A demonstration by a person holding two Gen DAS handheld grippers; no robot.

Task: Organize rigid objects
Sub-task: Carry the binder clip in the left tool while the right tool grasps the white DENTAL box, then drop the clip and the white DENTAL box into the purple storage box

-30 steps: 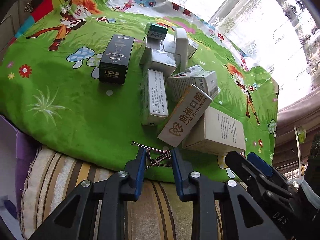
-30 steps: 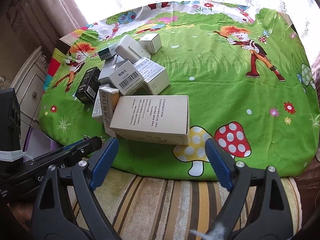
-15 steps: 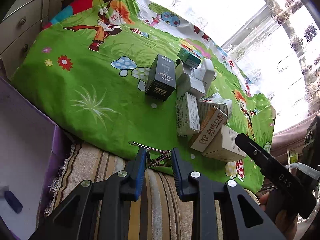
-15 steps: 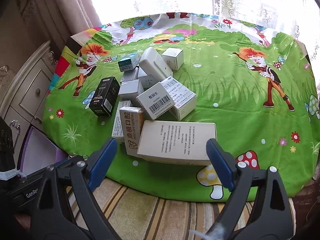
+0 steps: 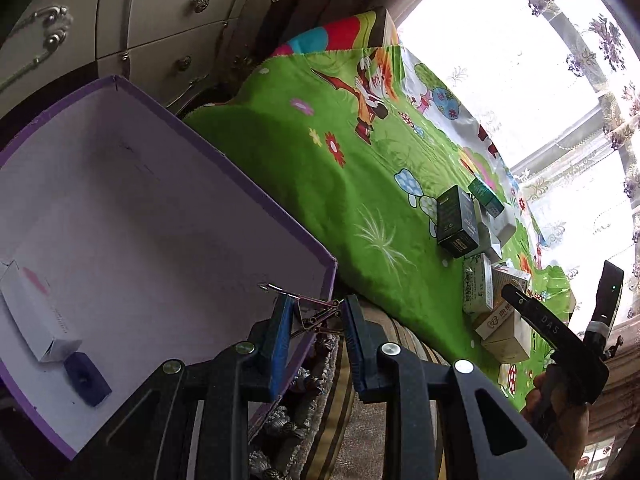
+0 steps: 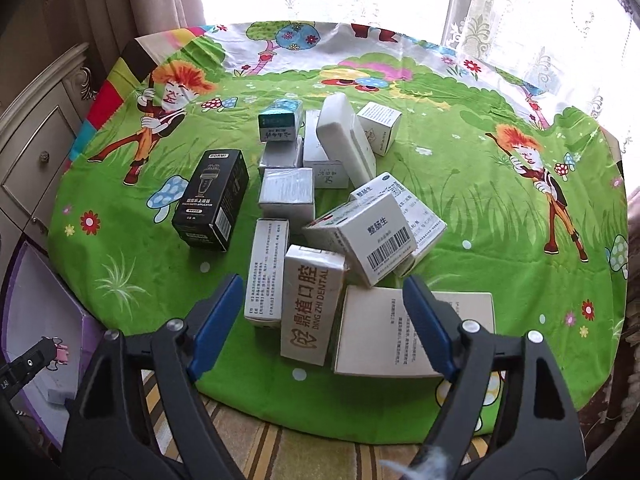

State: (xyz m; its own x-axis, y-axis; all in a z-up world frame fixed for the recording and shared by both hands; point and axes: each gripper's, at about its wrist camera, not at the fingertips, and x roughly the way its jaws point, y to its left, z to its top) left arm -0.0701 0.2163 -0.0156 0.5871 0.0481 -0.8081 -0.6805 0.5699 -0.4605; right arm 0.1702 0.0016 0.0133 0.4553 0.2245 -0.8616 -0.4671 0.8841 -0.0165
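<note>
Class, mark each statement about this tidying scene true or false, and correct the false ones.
1. The left tongs grip a metal clip. True.
2. The purple box is empty. False: a white carton and a small blue thing lie inside.
3. The right tongs are clamped on the black box. False: they are open, holding nothing.
4. The boxes lie on a green cartoon cloth. True.

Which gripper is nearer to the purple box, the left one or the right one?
Left. The left gripper, shut on a metal clip, hangs at the purple box rim. The right gripper is over the carton pile, beside the DING ZHI DENTAL box.
</note>
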